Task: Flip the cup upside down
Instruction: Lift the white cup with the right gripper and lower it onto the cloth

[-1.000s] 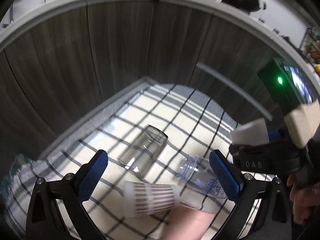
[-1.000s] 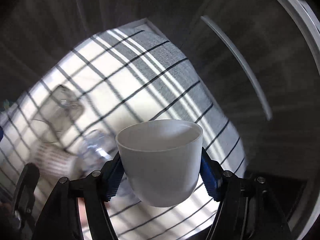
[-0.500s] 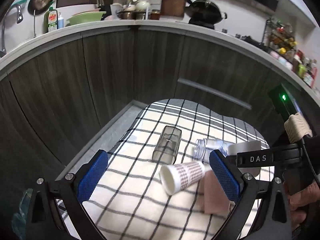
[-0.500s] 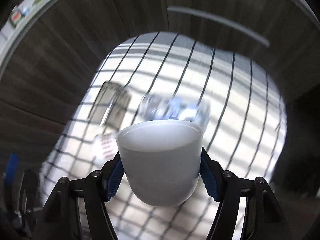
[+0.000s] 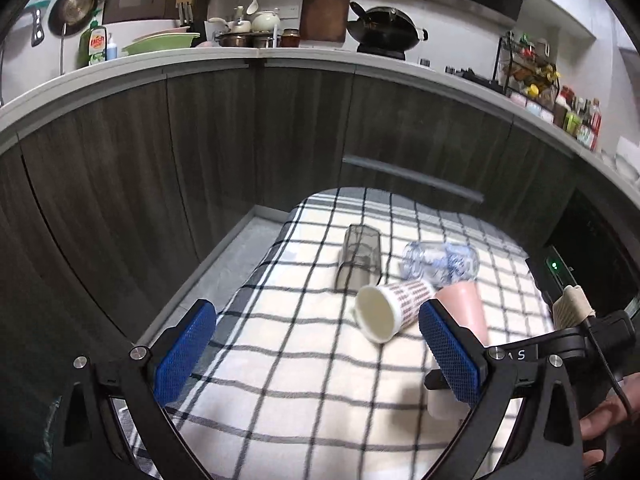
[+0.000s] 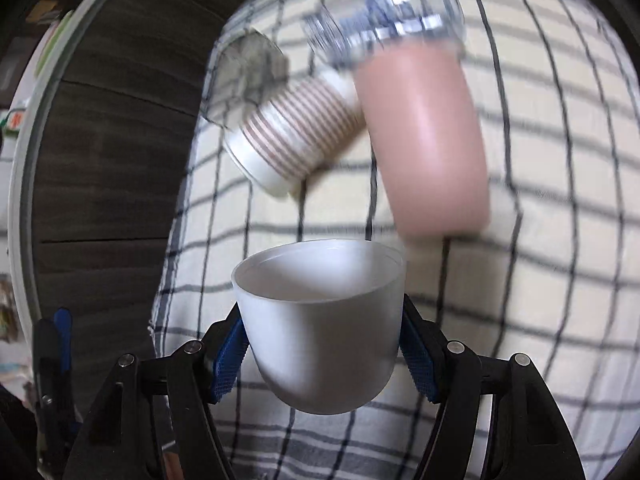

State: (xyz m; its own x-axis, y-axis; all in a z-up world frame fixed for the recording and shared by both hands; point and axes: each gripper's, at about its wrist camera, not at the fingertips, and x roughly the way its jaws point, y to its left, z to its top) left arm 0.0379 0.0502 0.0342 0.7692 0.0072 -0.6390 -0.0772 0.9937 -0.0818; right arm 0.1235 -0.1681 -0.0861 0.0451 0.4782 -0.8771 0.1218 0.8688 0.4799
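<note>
My right gripper [image 6: 322,344] is shut on a plain white cup [image 6: 320,320], its blue pads pressed on both sides. The cup's mouth points away from the camera, toward the checked cloth [image 6: 560,240] below. In the left wrist view part of the white cup [image 5: 440,404] shows at the lower right, behind my right-hand finger. My left gripper [image 5: 316,348] is open and empty above the cloth [image 5: 280,380], to the left of the right gripper.
Lying on the cloth are a striped paper cup [image 5: 390,308], a pink cup [image 5: 466,308], a clear plastic bottle [image 5: 440,264] and a clear glass [image 5: 358,256]. Dark cabinet fronts [image 5: 200,160] stand behind, with a cluttered counter [image 5: 240,52] above.
The right gripper has swung with the white cup and now points down at the cloth, nearer the lying cups. The left gripper has pulled back and tilted up, showing more counter.
</note>
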